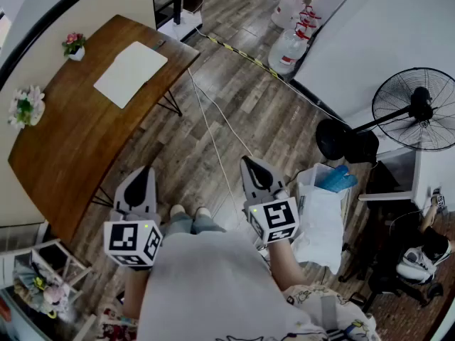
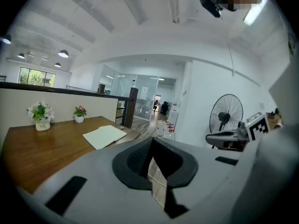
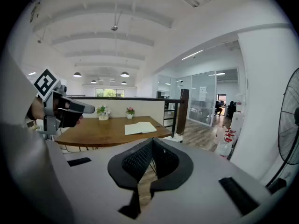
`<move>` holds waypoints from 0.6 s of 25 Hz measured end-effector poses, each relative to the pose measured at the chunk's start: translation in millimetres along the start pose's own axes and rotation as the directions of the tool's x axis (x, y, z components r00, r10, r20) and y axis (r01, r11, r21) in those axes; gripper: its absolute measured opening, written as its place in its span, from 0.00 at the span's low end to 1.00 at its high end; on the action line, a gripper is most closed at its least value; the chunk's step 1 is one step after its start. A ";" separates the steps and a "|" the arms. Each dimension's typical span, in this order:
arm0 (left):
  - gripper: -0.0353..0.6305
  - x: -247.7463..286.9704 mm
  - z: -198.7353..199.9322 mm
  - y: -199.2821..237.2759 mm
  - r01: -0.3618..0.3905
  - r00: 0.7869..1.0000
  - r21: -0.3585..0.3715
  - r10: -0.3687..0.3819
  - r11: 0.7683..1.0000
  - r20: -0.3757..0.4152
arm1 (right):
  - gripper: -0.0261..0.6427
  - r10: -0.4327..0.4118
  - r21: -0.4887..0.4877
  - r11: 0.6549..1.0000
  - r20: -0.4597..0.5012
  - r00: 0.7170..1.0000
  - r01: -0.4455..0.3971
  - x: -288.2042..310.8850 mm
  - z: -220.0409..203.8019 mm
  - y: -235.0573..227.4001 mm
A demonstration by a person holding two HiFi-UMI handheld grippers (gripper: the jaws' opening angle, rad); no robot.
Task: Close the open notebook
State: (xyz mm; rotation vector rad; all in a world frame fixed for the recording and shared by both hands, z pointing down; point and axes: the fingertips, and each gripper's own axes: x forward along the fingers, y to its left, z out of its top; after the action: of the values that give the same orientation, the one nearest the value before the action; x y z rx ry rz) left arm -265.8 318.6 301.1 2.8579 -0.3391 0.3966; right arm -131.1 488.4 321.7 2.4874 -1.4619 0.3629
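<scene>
An open notebook (image 1: 131, 72) with pale blank pages lies flat on the brown wooden table (image 1: 64, 155), toward its far end. It shows too in the left gripper view as the notebook (image 2: 104, 136) and in the right gripper view as the notebook (image 3: 140, 128). My left gripper (image 1: 140, 181) hangs over the floor beside the table's near edge, well short of the notebook, shut and empty. My right gripper (image 1: 257, 170) is farther right over the floor, also shut with nothing in it. The jaws of both meet at their tips.
Two small flower pots (image 1: 73, 45) (image 1: 25, 108) stand along the table's left side. A cable (image 1: 213, 144) runs across the wood floor. A standing fan (image 1: 414, 109) and a bin (image 1: 323, 190) are at the right, water bottles (image 1: 291, 48) beyond.
</scene>
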 end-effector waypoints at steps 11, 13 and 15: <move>0.06 -0.1 -1.1 -14.2 -0.079 0.997 0.022 0.079 0.997 0.019 | 0.04 0.035 0.056 0.998 0.045 0.998 -0.037 -19.7 -3.5 -31.7; 0.06 -2.4 -1.4 -16.9 -0.088 0.996 0.025 0.087 0.996 0.022 | 0.05 0.048 0.059 0.997 0.052 0.997 -0.051 -22.6 -3.5 -34.3; 0.06 -3.6 -2.0 -19.0 -0.092 0.996 0.029 0.092 0.995 0.024 | 0.08 0.060 0.066 0.996 0.057 0.997 -0.064 -23.7 -3.7 -36.5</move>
State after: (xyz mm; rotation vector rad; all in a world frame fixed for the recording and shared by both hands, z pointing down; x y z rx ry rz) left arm -264.8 337.7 298.1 2.8854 -0.4743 0.3903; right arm -110.6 526.4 314.7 2.5279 -1.5767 0.3630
